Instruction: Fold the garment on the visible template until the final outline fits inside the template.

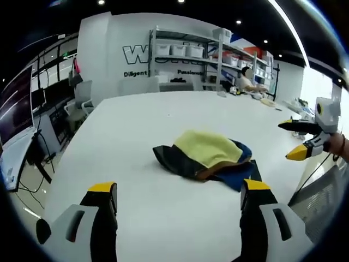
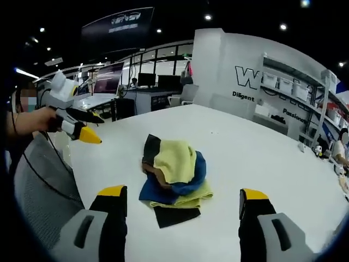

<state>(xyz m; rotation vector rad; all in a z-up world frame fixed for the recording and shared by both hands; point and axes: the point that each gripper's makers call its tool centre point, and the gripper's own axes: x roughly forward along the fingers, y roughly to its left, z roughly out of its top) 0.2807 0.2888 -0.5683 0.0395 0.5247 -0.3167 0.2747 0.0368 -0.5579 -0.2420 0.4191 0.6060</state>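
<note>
A crumpled garment [image 1: 204,155] of yellow, navy, brown and black patches lies bunched in a heap on the white table [image 1: 152,114]. My left gripper [image 1: 180,188] hovers open just short of it, jaws wide apart with nothing between them. In the right gripper view the same garment [image 2: 172,172] lies just ahead of my right gripper [image 2: 182,194], which is also open and holds nothing. Each gripper shows in the other's view, held in a hand off the table's edge: the right gripper [image 1: 292,140] at the right and the left gripper [image 2: 97,131] at the left, both with jaws apart.
A grey mesh chair back [image 2: 43,185] stands by the table edge near the person. Shelves with white bins [image 1: 185,52] line the back wall, and a person sits at a bench [image 1: 248,82]. Monitors and desks [image 1: 22,109] flank the table's left side.
</note>
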